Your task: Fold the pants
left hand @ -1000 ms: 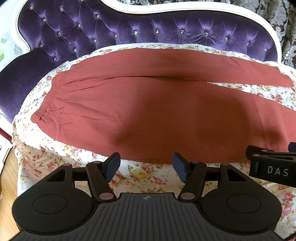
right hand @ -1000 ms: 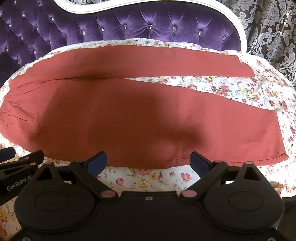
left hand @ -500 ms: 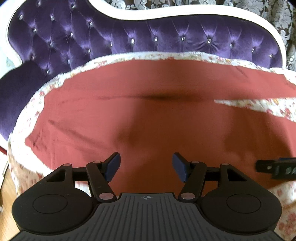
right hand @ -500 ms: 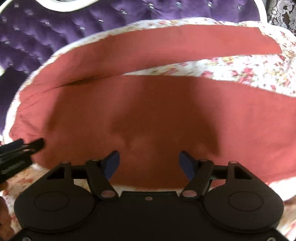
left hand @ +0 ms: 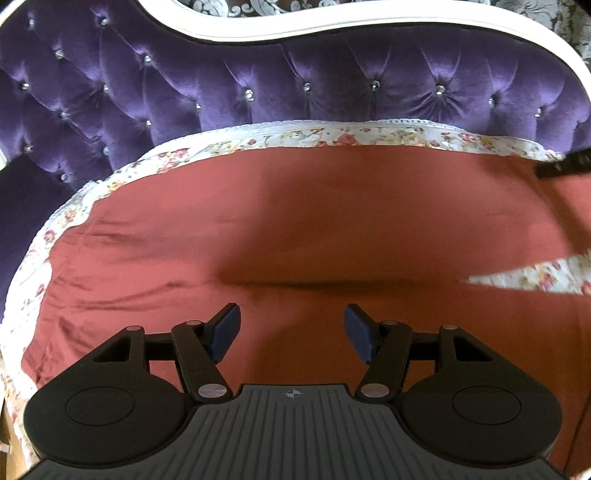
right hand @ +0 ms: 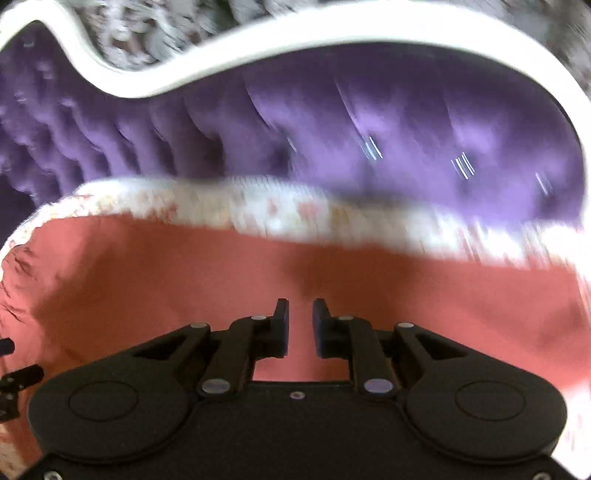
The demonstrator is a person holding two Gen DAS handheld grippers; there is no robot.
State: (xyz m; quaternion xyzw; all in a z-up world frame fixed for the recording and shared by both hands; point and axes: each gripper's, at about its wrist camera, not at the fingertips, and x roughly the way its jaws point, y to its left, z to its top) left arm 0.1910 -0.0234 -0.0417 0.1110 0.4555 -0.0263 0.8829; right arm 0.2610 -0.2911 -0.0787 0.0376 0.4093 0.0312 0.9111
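Observation:
Rust-red pants lie spread flat on a floral sheet over a purple sofa; the split between the two legs shows at the right. My left gripper hovers over the upper part of the pants, open, with nothing between its blue pads. In the blurred right wrist view the pants fill the lower half. My right gripper hangs over the far leg with its jaws closing to a narrow gap; no cloth is visibly pinched between them. Its black tip shows at the left view's right edge.
The tufted purple sofa back with a white frame rises just behind the pants. The floral sheet's edge borders the far leg. Part of the left gripper shows at the right view's left edge.
Both grippers have moved forward over the pants toward the sofa back, the right one faster. The right gripper's jaws have narrowed from wide open to a small gap. The left stays open.

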